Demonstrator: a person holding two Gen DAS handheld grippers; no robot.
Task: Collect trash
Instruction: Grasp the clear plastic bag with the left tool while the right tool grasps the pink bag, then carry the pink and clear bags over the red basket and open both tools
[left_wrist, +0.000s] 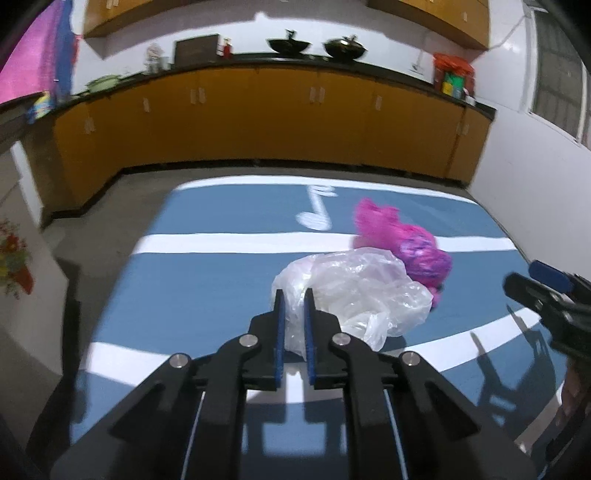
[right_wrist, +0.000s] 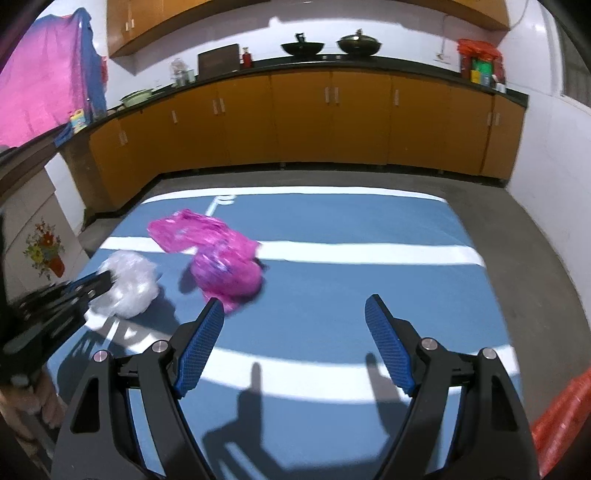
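A crumpled clear plastic bag (left_wrist: 354, 291) lies on the blue mat (left_wrist: 207, 288). My left gripper (left_wrist: 294, 295) is shut on its near edge; the bag also shows in the right wrist view (right_wrist: 129, 284), with the left gripper (right_wrist: 101, 282) pinching it. A crumpled pink plastic bag (left_wrist: 406, 243) lies just behind the clear one; in the right wrist view the pink bag (right_wrist: 221, 258) is ahead and left of my right gripper (right_wrist: 295, 306), which is open and empty above the mat (right_wrist: 369, 221). The right gripper (left_wrist: 546, 284) shows at the right edge of the left wrist view.
The blue mat has white stripes and a white music note (left_wrist: 317, 210). Grey floor (left_wrist: 103, 206) surrounds it. Orange cabinets (right_wrist: 332, 122) under a dark counter run along the back. White walls stand on both sides. An orange-red mesh object (right_wrist: 565, 417) sits at the lower right.
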